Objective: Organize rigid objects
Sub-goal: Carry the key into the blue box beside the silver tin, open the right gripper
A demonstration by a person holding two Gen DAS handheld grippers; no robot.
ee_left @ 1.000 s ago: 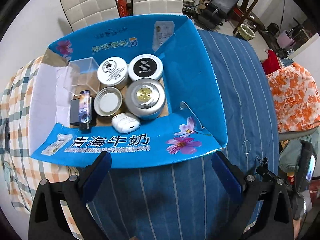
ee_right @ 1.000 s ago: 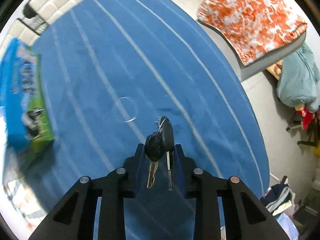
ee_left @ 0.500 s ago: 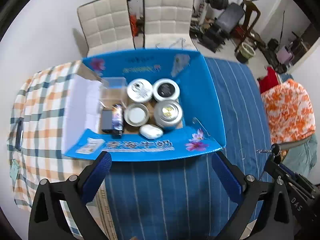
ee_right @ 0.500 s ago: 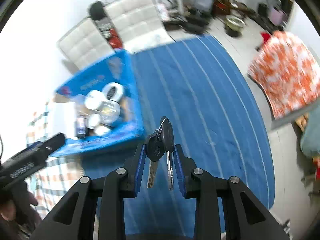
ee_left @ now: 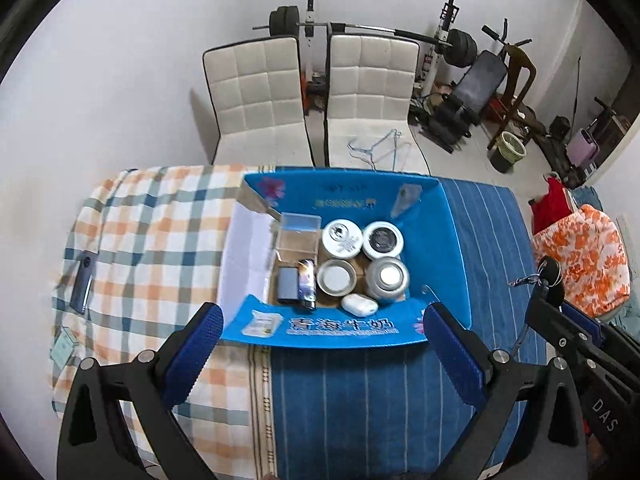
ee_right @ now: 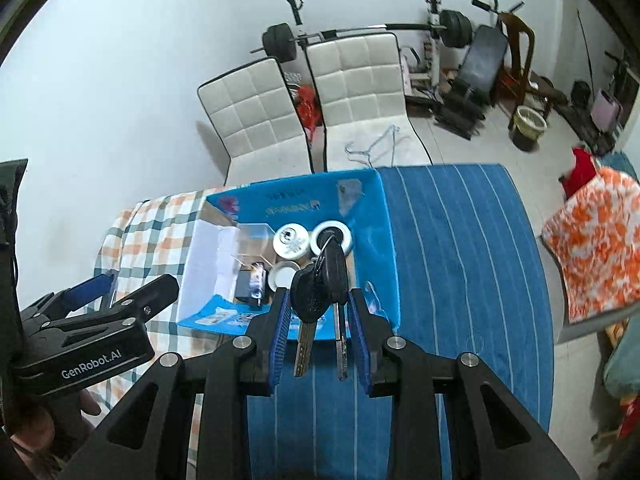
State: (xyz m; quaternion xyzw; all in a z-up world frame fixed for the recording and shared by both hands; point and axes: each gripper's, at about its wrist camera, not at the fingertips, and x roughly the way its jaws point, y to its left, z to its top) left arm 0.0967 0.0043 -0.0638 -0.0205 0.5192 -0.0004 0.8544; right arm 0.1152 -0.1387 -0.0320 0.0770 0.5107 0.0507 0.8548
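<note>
— What's happening at the bench (ee_left: 360, 400)?

— The right tool (ee_right: 319, 312) is clamped on a bunch of keys (ee_right: 320, 288), gripping the black heads so the two metal blades hang free below. It is held up in the air, near the front right corner of the blue box (ee_left: 452, 248), likely so the keys can be dropped in with the rest.

— And the left tool (ee_left: 320, 344)?

— Its fingers stand wide apart, holding nothing, hovering just in front of the box's near flap. It looks parked out of the way, leaving the opening free.

— What's already in the box?

— Four round tins (ee_left: 384, 278) in a square on the right, a white earbud case (ee_left: 359, 304) in front of them, a clear plastic box (ee_left: 298, 234) at the far left, and a dark pack (ee_left: 287, 284) beside a lighter-like thing (ee_left: 306, 283) near left. Packed close, so the bare spots are few.

— Anything you can't make out?

— From the right side the keys cover two of the tins and the earbud case. The key ring is blurred, the box's print is too small to read, and what the flat dark thing (ee_left: 82, 282) on the checked cloth at far left is, I cannot tell.
</note>
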